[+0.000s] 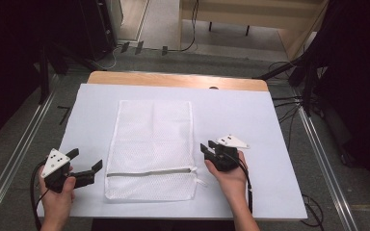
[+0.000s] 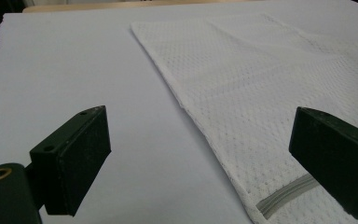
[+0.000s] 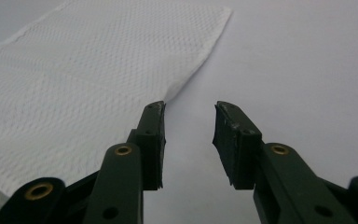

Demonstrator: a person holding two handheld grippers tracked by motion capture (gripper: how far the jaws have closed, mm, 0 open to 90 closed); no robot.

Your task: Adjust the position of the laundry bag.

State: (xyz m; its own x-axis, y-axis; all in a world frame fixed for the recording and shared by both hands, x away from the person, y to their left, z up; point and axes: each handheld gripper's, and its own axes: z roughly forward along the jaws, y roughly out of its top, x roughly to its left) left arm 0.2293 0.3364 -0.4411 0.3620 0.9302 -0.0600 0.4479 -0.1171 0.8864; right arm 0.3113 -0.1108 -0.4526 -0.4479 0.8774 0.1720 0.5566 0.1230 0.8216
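A: We start with the table (image 1: 270,144), covered in a white sheet. On it the white mesh laundry bag (image 1: 151,144) lies flat, its long axis running away from us, its zipper (image 1: 149,172) crossing the near end.

B: And we sit on either side of that near end. Our left gripper (image 1: 87,166) is just beside the bag's near left edge, level with the zipper. Our right gripper (image 1: 208,149) is just beside the right edge, a little farther up.

A: Which of the 2 is nearer?

B: Both look close; neither touches the mesh, as far as we can tell. In the left gripper view the bag (image 2: 261,93) lies ahead and to the right, and the zipper's grey end (image 2: 284,196) sits right by one jaw. In the right gripper view the bag's edge (image 3: 186,84) runs forward just left of the gap.

A: Jaw state?

B: Left is spread wide, holding nothing. Right is parted more narrowly, also empty.

A: So we judge the zipper end, by the left gripper, is what the next move turns on.
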